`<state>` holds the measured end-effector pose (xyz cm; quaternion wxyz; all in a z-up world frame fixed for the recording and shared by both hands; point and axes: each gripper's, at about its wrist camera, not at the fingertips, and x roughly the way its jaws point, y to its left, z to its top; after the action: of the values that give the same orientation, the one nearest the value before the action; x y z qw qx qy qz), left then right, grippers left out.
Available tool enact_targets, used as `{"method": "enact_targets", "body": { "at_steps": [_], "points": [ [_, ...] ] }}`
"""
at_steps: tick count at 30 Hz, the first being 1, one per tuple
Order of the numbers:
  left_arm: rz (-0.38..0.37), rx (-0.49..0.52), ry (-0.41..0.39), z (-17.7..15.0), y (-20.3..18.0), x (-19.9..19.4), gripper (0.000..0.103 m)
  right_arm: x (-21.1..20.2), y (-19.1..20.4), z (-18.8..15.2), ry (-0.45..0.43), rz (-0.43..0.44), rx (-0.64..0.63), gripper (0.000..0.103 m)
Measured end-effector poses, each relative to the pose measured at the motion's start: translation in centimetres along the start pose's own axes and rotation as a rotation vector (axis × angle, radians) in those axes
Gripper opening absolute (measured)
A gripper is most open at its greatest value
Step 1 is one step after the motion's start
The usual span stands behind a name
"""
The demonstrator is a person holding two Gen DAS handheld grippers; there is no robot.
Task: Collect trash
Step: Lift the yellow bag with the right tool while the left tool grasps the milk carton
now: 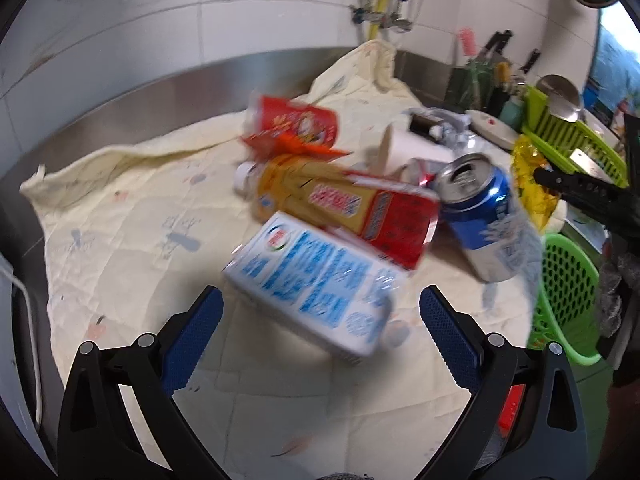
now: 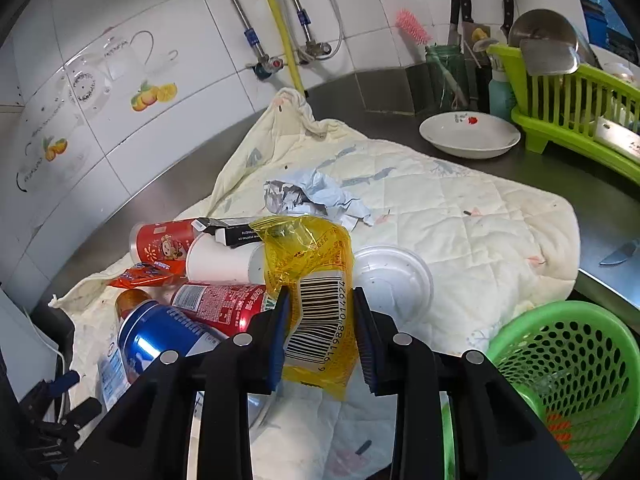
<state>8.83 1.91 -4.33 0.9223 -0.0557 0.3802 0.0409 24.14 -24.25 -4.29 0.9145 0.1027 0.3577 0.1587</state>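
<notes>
Trash lies in a heap on a cream quilted cloth [image 1: 120,240]. My left gripper [image 1: 320,312] is open, its jaws on either side of the near end of a white and blue carton [image 1: 316,280]. Behind the carton lie a yellow and red bottle [image 1: 344,204], a red cup [image 1: 296,120], a white paper cup [image 1: 412,148] and a blue can [image 1: 476,208]. My right gripper [image 2: 322,336] is shut on a yellow plastic wrapper [image 2: 316,280] with a barcode, held above the cloth. The wrapper also shows in the left wrist view [image 1: 532,184]. A green perforated basket [image 2: 568,364] stands at the lower right.
A white lid [image 2: 394,276] and crumpled paper [image 2: 320,196] lie on the cloth [image 2: 460,220]. A white bowl [image 2: 468,134], a green dish rack [image 2: 572,112], a knife holder and a loose knife [image 2: 620,256] are on the steel counter. Tiled wall with pipes stands behind.
</notes>
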Motion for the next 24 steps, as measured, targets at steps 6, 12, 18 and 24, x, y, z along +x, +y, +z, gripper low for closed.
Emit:
{"method": "enact_targets", "body": {
  "at_steps": [6, 12, 18, 24],
  "points": [
    [-0.056, 0.088, -0.088, 1.2, -2.7, -1.8, 0.097, -2.2, -0.4, -0.7, -0.026, 0.001, 0.007, 0.029],
    [-0.034, 0.033, -0.065, 0.7, -2.0, -1.9, 0.097, -4.4, -0.9, -1.9, -0.051, 0.001, 0.015, 0.029],
    [0.05, -0.097, 0.008, 0.2, -0.5, 0.3, 0.097, -6.2, -1.0, -3.5, -0.069, 0.015, 0.004, 0.029],
    [0.134, -0.103, 0.057, -0.1, -2.0, 2.5, 0.097, -6.8, -1.7, -4.2, -0.077, 0.053, 0.023, 0.03]
  ]
}}
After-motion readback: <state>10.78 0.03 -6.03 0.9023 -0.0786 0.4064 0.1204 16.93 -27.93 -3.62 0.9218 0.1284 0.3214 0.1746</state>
